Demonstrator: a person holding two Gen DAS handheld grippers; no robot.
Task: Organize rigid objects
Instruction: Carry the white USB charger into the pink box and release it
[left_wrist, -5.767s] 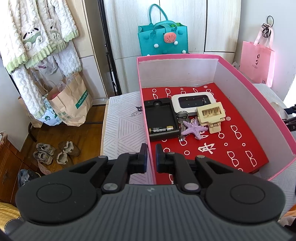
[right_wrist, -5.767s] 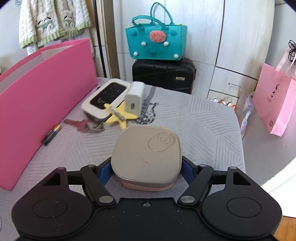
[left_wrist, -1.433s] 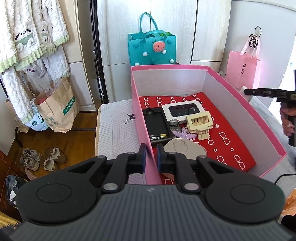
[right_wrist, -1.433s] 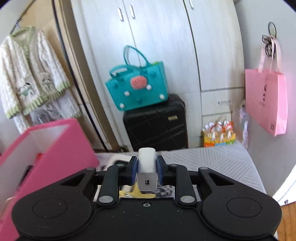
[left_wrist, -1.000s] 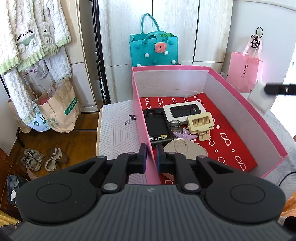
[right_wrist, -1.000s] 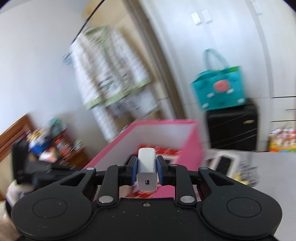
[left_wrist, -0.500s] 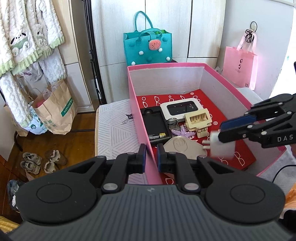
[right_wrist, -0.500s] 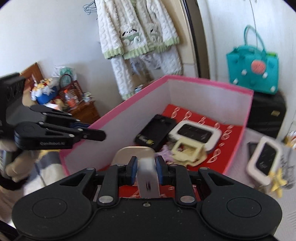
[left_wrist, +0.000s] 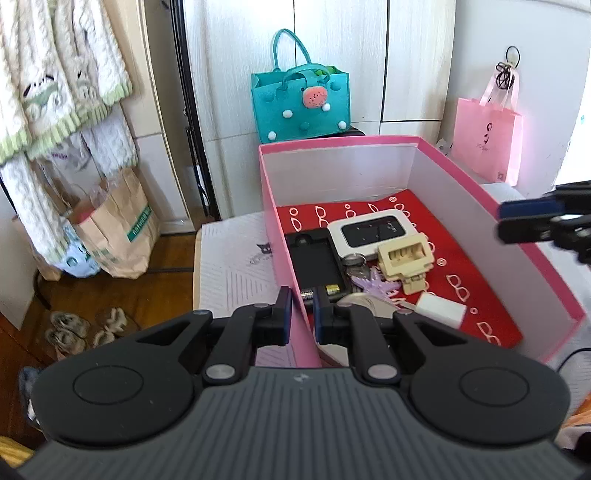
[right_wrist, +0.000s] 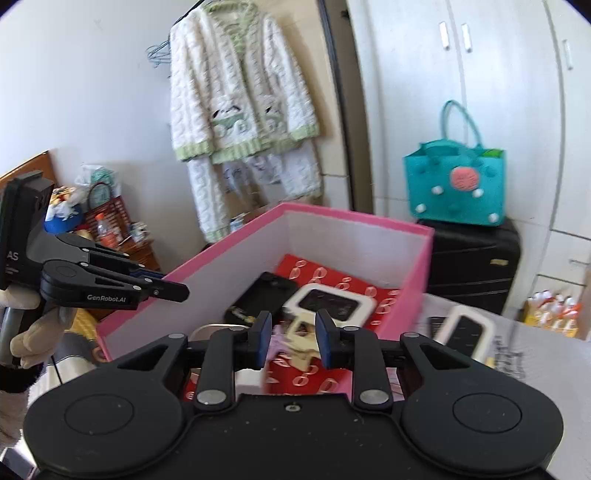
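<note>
A bright pink cardboard box (left_wrist: 458, 173) has white inner walls and a red lining printed with small white spectacles. In it lie a black rectangular case (left_wrist: 316, 258), a white router with a glossy black face (left_wrist: 373, 230), a cream plastic clip (left_wrist: 404, 256), a lilac starfish (left_wrist: 373, 286) and a plain white charger block (left_wrist: 441, 314). The bed cover (left_wrist: 232, 258) is white with grey line patterns. Behind stand a teal felt bag with white pompoms and a pink watermelon patch (left_wrist: 301, 107), and a pale pink paper bag (left_wrist: 485, 146). A cream knitted cardigan with green trim (right_wrist: 240, 99) hangs on the wall.
</note>
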